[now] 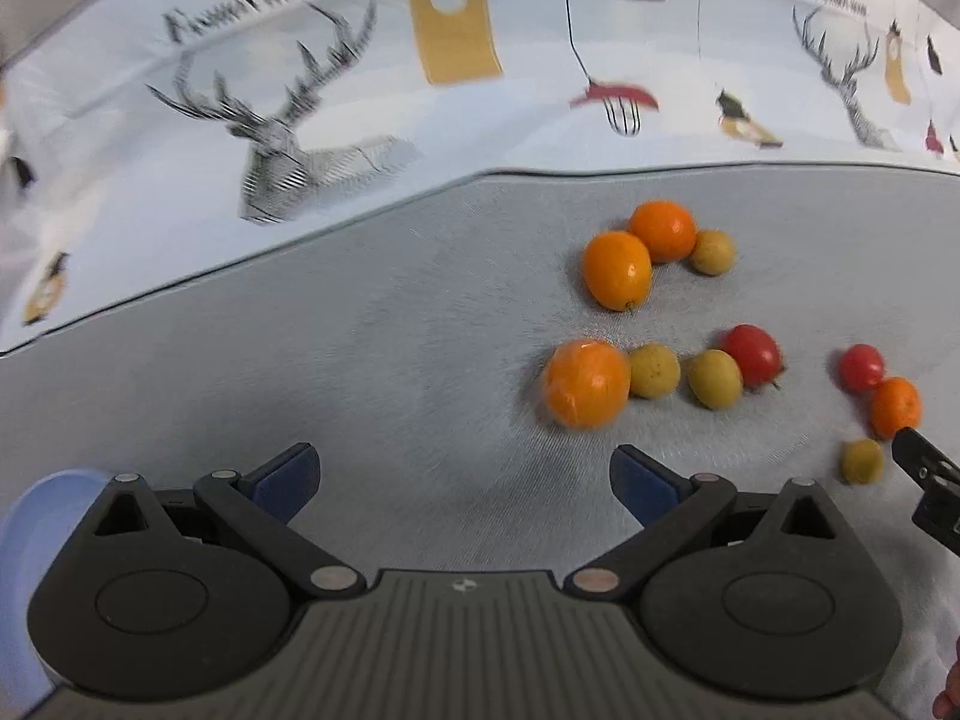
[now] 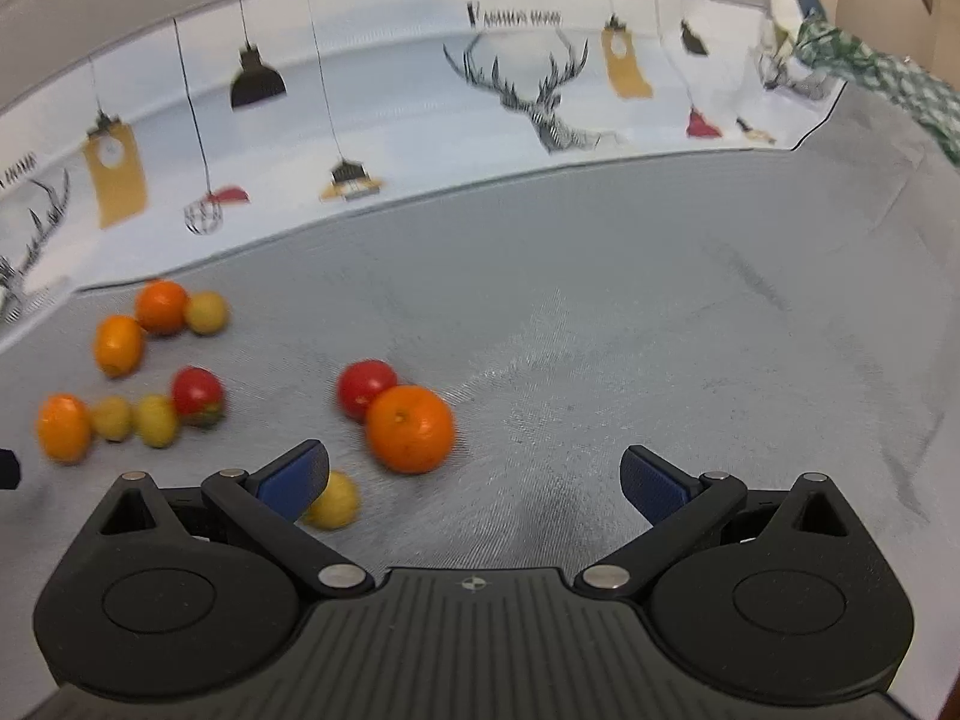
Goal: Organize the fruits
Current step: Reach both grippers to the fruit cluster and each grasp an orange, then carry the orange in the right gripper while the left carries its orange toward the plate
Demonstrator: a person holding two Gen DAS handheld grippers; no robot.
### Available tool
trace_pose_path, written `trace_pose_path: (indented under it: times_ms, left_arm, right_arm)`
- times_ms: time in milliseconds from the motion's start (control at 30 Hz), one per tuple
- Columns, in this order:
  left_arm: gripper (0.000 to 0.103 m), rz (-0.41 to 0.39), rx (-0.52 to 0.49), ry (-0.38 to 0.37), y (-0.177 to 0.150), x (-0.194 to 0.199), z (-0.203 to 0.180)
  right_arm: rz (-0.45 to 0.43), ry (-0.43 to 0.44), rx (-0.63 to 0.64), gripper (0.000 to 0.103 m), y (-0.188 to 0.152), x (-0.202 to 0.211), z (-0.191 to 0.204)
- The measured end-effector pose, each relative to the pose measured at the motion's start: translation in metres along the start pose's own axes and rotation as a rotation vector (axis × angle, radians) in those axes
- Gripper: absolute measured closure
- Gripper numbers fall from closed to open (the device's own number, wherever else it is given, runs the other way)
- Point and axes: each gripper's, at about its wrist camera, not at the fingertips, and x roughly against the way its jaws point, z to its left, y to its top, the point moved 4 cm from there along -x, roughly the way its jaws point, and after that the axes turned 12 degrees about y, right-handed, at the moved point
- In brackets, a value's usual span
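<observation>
Both grippers, left gripper (image 1: 462,477) and right gripper (image 2: 474,477), have their fingers spread apart and hold nothing. The fruit sits loose on the grey table (image 2: 600,300), and the nearest orange (image 2: 410,429) touches a tomato (image 2: 365,387) left of the right gripper. I'd shift left, straddle only the orange and close gently so it doesn't roll.

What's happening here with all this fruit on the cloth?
A person is sorting fruit with a handheld gripper in each hand. The left gripper and the right gripper are both open and hold nothing. Oranges, tomatoes and small yellow fruits lie in loose mixed clusters on the grey cloth. The right gripper is nearest one orange with a tomato touching it, and a yellow fruit lies by its left finger. Nothing looks sorted yet.
</observation>
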Motion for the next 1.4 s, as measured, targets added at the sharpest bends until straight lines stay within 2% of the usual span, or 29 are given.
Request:
trace_pose_path:
  times_ms: [133, 300, 433, 467, 500, 533, 567, 600, 633, 700, 833, 900, 1167, 1400]
  left_arm:
    - [0.0, 0.031, -0.02, 0.006, 0.002, -0.027, -0.011]
    - [0.0, 0.013, -0.038, -0.018, 0.008, -0.036, -0.018]
    - [0.0, 0.015, -0.064, -0.034, 0.018, -0.038, -0.024]
    - [0.004, 0.007, -0.057, -0.052, 0.019, -0.037, -0.024]
    - [0.011, -0.003, -0.041, -0.07, 0.019, -0.034, -0.024]
    - [0.027, -0.01, -0.037, -0.098, 0.019, -0.031, -0.024]
    - [0.039, -0.017, -0.045, -0.103, 0.02, -0.029, -0.026]
    - [0.048, -0.033, -0.054, -0.109, 0.021, -0.025, -0.027]
    - [0.062, -0.043, -0.067, -0.11, 0.021, -0.022, -0.028]
    - [0.062, -0.063, -0.076, -0.09, 0.022, -0.018, -0.029]
    - [0.062, -0.154, -0.092, -0.022, 0.019, -0.003, -0.027]
    - [0.062, -0.182, -0.107, -0.013, 0.018, 0.006, -0.026]
    - [0.062, -0.142, -0.08, -0.015, -0.003, 0.04, -0.008]
    - [0.062, -0.134, -0.031, 0.01, -0.036, 0.087, 0.022]
  right_arm:
    - [0.001, -0.023, 0.033, 0.001, 0.002, -0.02, -0.001]
    - [0.05, -0.022, 0.086, 0.001, 0.004, -0.046, 0.007]
    - [0.035, -0.017, 0.103, 0.001, 0.003, -0.046, 0.011]
    - [0.034, -0.013, 0.103, 0.005, 0.003, -0.045, 0.01]
    - [0.032, 0.004, 0.096, 0.013, 0.003, -0.044, 0.009]
    - [0.027, 0.037, 0.074, 0.019, 0.002, -0.043, 0.008]
    - [0.021, 0.065, 0.053, 0.031, 0.002, -0.041, 0.007]
    - [0.01, 0.058, 0.061, 0.054, 0.003, -0.039, 0.007]
    - [-0.003, 0.064, 0.086, 0.065, 0.003, -0.037, 0.009]
    - [-0.007, 0.07, 0.083, 0.064, 0.004, -0.035, 0.01]
    - [-0.021, 0.071, 0.056, 0.065, 0.005, -0.032, 0.005]
    - [-0.026, 0.068, 0.044, 0.065, 0.005, -0.031, 0.002]
    - [-0.098, 0.047, -0.009, 0.065, 0.007, -0.015, -0.009]
    - [-0.168, 0.059, -0.026, 0.065, 0.008, 0.025, -0.009]
